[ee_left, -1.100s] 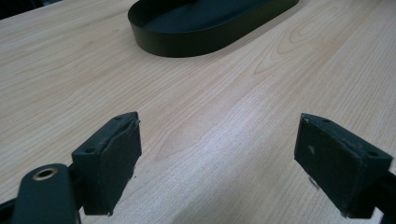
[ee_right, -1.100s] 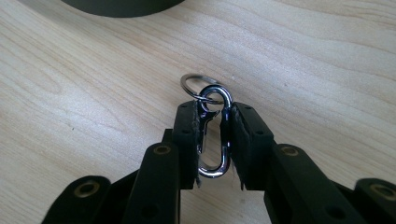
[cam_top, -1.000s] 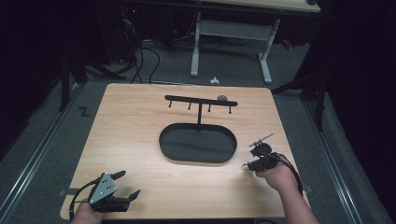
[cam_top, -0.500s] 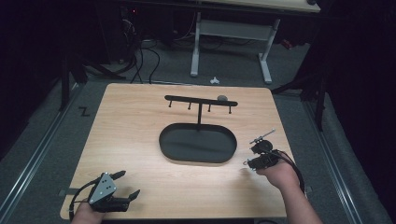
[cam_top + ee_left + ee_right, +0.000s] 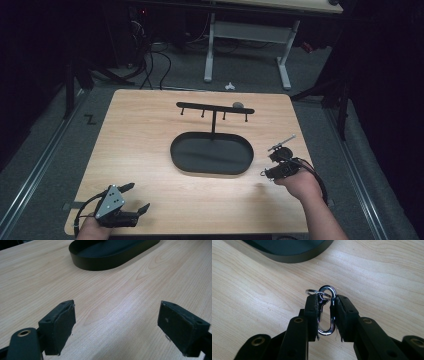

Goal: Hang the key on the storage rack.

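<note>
Right tongs (image 5: pixel 325 312) grip a silver carabiner (image 5: pixel 326 311) with a small key ring (image 5: pixel 317 292) at its top, above the wooden bench (image 5: pixel 150 145) at four o'clock of the black oval tray (image 5: pixel 212 153). Left tongs (image 5: pixel 116 325) gape wide, holding nothing, at the bench's seven o'clock corner. Behind the tray stands a black hook rack (image 5: pixel 215 108). No readable writing.

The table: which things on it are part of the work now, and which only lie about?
Likely part of the work:
- metal clip with a ring, held in the right gripper
- black stand with hooks
- oval tray

Lying about:
- small grey thing by the stand
- left gripper, open, idle
</note>
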Tool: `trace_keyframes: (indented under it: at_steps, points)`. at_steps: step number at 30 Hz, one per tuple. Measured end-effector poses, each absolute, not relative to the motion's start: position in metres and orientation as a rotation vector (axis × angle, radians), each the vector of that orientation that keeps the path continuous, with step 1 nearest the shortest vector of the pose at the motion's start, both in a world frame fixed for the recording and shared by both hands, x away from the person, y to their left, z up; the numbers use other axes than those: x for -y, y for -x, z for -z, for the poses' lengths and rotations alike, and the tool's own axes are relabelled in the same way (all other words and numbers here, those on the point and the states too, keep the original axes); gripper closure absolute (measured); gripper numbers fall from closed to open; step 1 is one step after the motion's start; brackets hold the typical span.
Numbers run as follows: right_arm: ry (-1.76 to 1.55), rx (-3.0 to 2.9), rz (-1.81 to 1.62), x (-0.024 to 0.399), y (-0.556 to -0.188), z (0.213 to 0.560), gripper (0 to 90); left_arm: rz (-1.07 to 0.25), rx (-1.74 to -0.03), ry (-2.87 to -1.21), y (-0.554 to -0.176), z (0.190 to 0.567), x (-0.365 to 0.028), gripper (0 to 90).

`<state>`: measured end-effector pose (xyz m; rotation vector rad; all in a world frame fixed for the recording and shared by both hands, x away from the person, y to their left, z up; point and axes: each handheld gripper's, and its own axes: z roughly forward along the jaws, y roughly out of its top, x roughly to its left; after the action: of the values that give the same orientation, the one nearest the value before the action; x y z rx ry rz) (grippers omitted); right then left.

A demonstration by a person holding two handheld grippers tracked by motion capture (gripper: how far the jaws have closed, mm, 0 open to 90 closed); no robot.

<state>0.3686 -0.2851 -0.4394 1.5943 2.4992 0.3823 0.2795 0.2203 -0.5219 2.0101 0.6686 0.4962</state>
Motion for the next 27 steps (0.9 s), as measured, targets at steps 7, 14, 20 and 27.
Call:
trace_keyframes:
  at_steps: [7,14,20,27]
  points:
    - [-1.593,-2.499,-0.393,0.283,-0.371,0.436,72.4,-0.498,-0.666,-2.008,-0.279,0.522,-0.220,15.3]
    - [-1.593,-2.499,-0.404,0.280,-0.375,0.430,72.4,-0.497,-0.668,-2.008,-0.279,0.522,-0.220,15.3]
    - [-1.576,-2.494,-0.411,0.275,-0.379,0.417,72.4,-0.496,-0.667,-2.007,-0.279,0.522,-0.220,15.3]
    - [-1.570,-2.486,-0.432,0.273,-0.382,0.405,72.4,-0.496,-0.670,-2.002,-0.279,0.522,-0.220,15.3]
